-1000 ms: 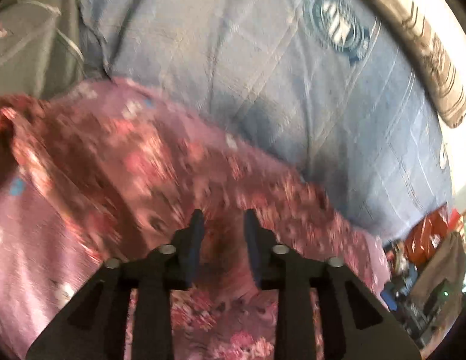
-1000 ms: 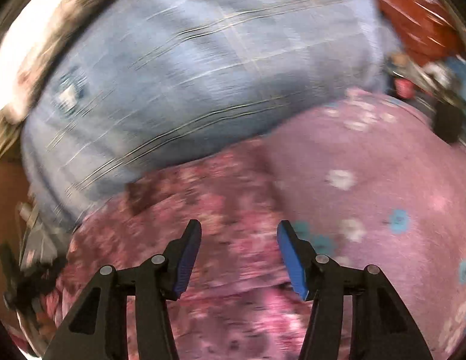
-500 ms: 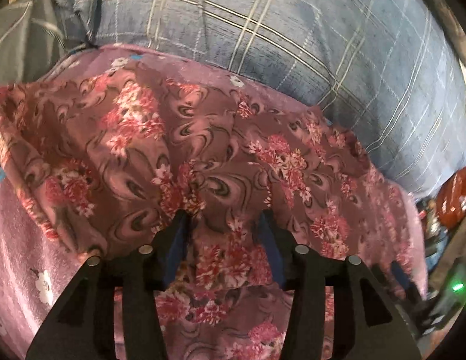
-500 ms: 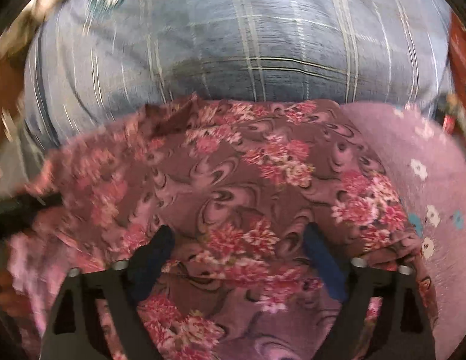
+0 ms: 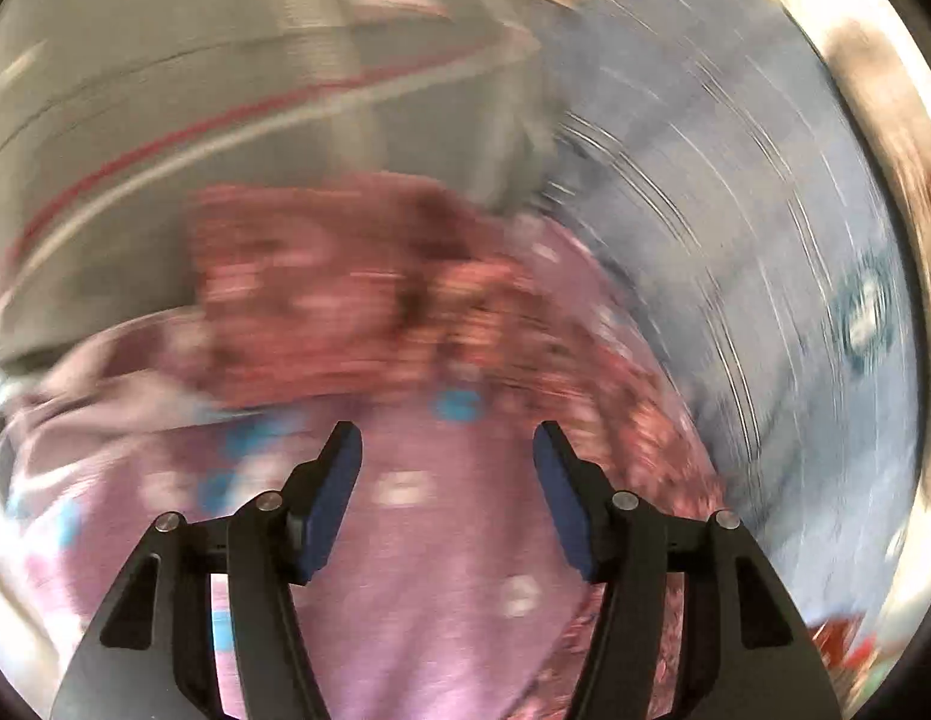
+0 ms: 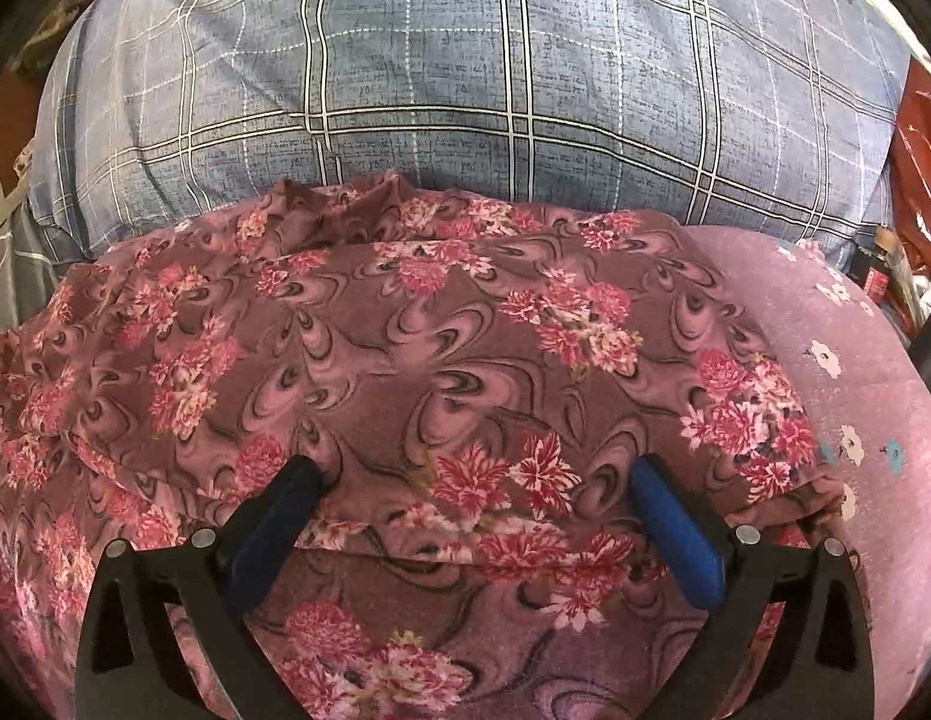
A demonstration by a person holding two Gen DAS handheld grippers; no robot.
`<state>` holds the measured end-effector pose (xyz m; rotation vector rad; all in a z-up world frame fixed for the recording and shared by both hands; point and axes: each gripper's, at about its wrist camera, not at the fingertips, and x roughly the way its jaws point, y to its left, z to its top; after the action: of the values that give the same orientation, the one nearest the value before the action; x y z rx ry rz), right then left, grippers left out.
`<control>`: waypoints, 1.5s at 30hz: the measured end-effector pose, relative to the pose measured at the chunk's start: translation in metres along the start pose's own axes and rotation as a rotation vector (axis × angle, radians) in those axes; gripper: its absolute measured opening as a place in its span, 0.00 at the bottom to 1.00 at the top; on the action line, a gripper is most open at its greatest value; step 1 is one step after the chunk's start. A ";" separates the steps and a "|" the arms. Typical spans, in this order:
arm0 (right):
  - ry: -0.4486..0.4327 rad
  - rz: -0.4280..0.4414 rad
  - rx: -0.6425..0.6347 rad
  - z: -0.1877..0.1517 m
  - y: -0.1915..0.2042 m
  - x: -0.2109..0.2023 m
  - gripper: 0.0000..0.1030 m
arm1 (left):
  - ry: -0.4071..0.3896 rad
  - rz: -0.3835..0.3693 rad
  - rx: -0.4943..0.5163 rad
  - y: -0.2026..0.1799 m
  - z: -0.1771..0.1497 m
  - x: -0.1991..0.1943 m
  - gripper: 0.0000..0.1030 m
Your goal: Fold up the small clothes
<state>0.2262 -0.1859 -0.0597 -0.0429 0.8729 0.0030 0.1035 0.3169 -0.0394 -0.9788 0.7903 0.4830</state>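
Note:
A maroon garment with red and pink flowers (image 6: 441,360) lies folded on a pink flowered cloth (image 6: 873,396). My right gripper (image 6: 474,483) is open, its blue pads pressed down on the garment near its front fold. The left wrist view is badly blurred: my left gripper (image 5: 447,450) is open and empty above the pink cloth (image 5: 417,570), with the maroon garment (image 5: 345,300) lying just beyond its fingertips.
A blue-grey plaid sheet (image 6: 501,72) covers the bed behind the garment and shows at the right of the left wrist view (image 5: 765,252). A grey striped fabric (image 5: 195,90) lies at far left. Red bags and clutter (image 6: 921,138) stand at the right edge.
My left gripper has let go of the garment, opened wide and swung off it over the pink cloth. My right gripper has stayed open and pressed on the garment.

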 end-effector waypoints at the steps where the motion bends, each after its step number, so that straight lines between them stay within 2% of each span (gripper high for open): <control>1: -0.001 0.000 0.000 0.000 0.000 -0.001 0.99 | -0.004 0.007 -0.030 0.012 0.000 -0.003 0.57; 5: -0.004 0.005 0.003 -0.001 -0.001 -0.002 1.00 | -0.010 0.000 -0.160 0.056 0.004 -0.003 0.57; 8: -0.006 0.007 0.004 0.000 -0.001 -0.002 1.00 | 0.041 -0.042 -0.221 0.069 0.014 0.020 0.68; 10: -0.006 0.008 0.005 0.000 -0.001 -0.002 1.00 | 0.068 -0.076 -0.243 0.070 0.020 0.036 0.68; 11: -0.007 0.010 0.006 0.000 -0.001 -0.003 1.00 | 0.048 -0.088 -0.247 0.068 0.023 0.038 0.68; 12: -0.007 0.010 0.006 0.000 -0.001 -0.003 1.00 | 0.020 -0.095 -0.243 0.066 0.026 0.036 0.62; 13: -0.007 0.009 0.005 0.000 -0.001 -0.002 1.00 | 0.004 -0.108 -0.235 0.063 0.031 0.035 0.49; 14: -0.007 0.009 0.005 0.000 -0.001 -0.002 1.00 | 0.001 -0.123 -0.229 0.060 0.034 0.034 0.14; 15: -0.007 0.010 0.005 0.000 -0.001 -0.003 1.00 | 0.009 -0.140 -0.216 0.057 0.037 0.034 0.04; 19: -0.007 0.011 0.006 0.000 -0.001 -0.003 1.00 | -0.035 -0.168 -0.156 0.042 0.039 0.012 0.04; 23: -0.008 0.013 0.008 0.000 -0.001 -0.003 1.00 | -0.054 -0.250 -0.091 0.014 0.026 -0.017 0.04; 26: -0.010 0.017 0.011 0.000 -0.001 -0.005 1.00 | -0.050 -0.304 -0.004 -0.021 0.010 -0.040 0.04; 32: -0.014 0.028 0.020 0.000 -0.001 -0.005 1.00 | 0.007 -0.360 0.168 -0.103 -0.024 -0.046 0.04; 35: -0.017 0.035 0.025 0.001 -0.001 -0.004 1.00 | 0.073 -0.366 0.243 -0.151 -0.048 -0.029 0.04; 39: -0.022 0.049 0.036 0.002 -0.002 -0.005 1.00 | 0.183 -0.335 0.350 -0.217 -0.092 0.017 0.04; 41: -0.025 0.056 0.041 0.001 -0.003 -0.007 1.00 | 0.243 -0.326 0.380 -0.237 -0.114 0.041 0.04; 44: -0.027 0.060 0.045 0.001 -0.004 -0.007 1.00 | 0.352 -0.280 0.428 -0.262 -0.152 0.086 0.04; 45: -0.027 0.060 0.046 0.001 -0.005 -0.007 1.00 | 0.386 -0.238 0.459 -0.268 -0.166 0.102 0.06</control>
<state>0.2227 -0.1903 -0.0539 0.0262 0.8471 0.0400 0.2892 0.0433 -0.0254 -0.7270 1.0565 -0.1020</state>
